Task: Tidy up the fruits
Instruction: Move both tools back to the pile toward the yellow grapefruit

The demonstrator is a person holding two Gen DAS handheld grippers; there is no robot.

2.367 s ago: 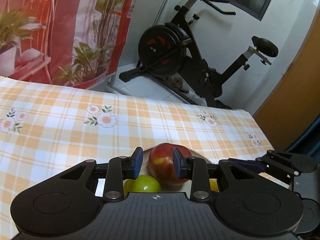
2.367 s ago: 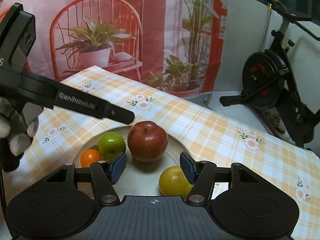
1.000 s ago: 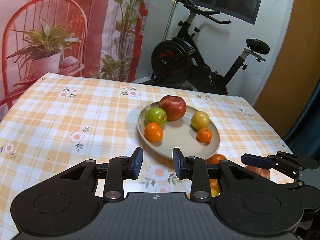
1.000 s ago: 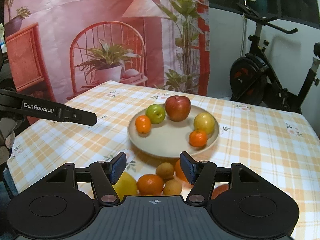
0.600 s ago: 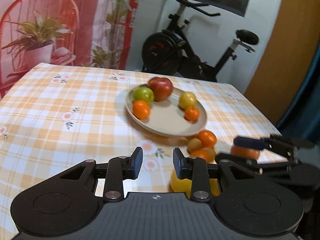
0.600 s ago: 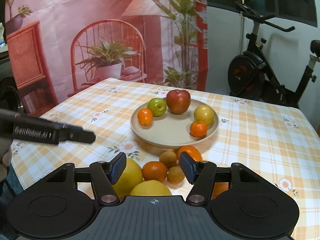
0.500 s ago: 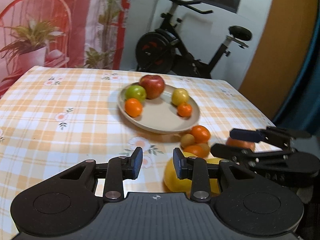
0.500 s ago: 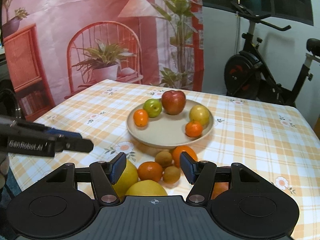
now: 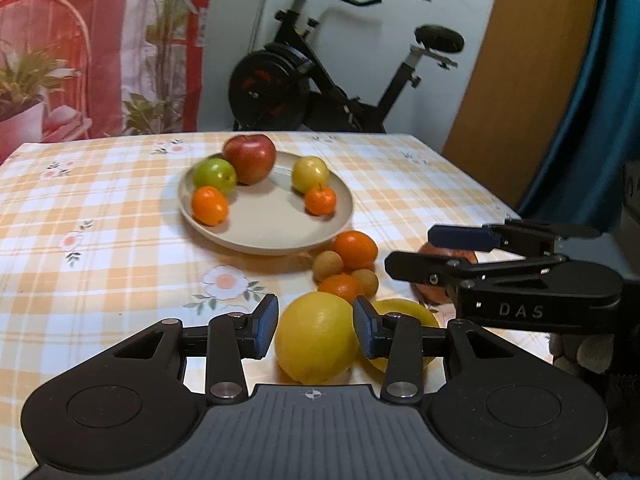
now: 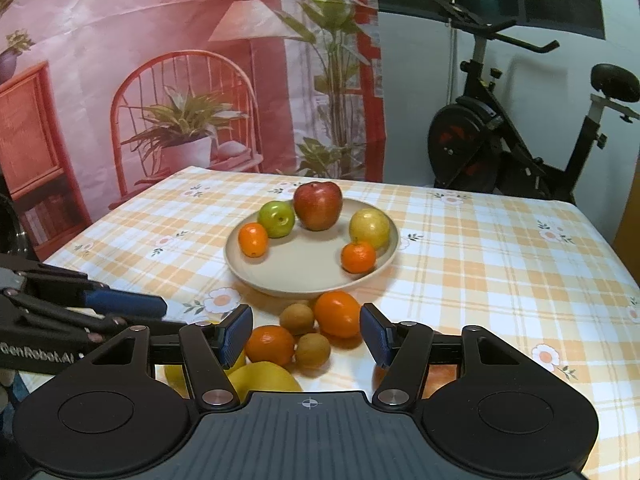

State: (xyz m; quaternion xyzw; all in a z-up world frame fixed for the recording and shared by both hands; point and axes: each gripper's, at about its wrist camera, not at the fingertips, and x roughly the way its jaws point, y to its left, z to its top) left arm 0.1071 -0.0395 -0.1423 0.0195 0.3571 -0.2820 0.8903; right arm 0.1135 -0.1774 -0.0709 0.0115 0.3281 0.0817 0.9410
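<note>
Yellow citrus (image 9: 316,336) sits between the left gripper's (image 9: 316,326) opening jaws, untouched, at the plate's (image 9: 280,236) 6 o'clock among loose oranges (image 9: 354,245) on the checked worktop (image 9: 100,240). The plate holds a red apple (image 9: 250,158), green apple (image 9: 214,175), yellow apple (image 9: 310,174) and two mandarins (image 9: 209,205). The right gripper's (image 10: 306,334) jaws hang half-wide, empty.

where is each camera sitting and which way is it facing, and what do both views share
Left wrist: sits on the left tool, looking forward and down across the table; its opening jaws flank a large yellow citrus fruit, untouched; the right tool and a gloved hand show at right.
Right wrist: sits on the right tool, facing the plate; its open fingers frame loose oranges and small brown fruits; the left tool enters from the left.
Shared: the plate, red apple, checked tablecloth, exercise bike.
</note>
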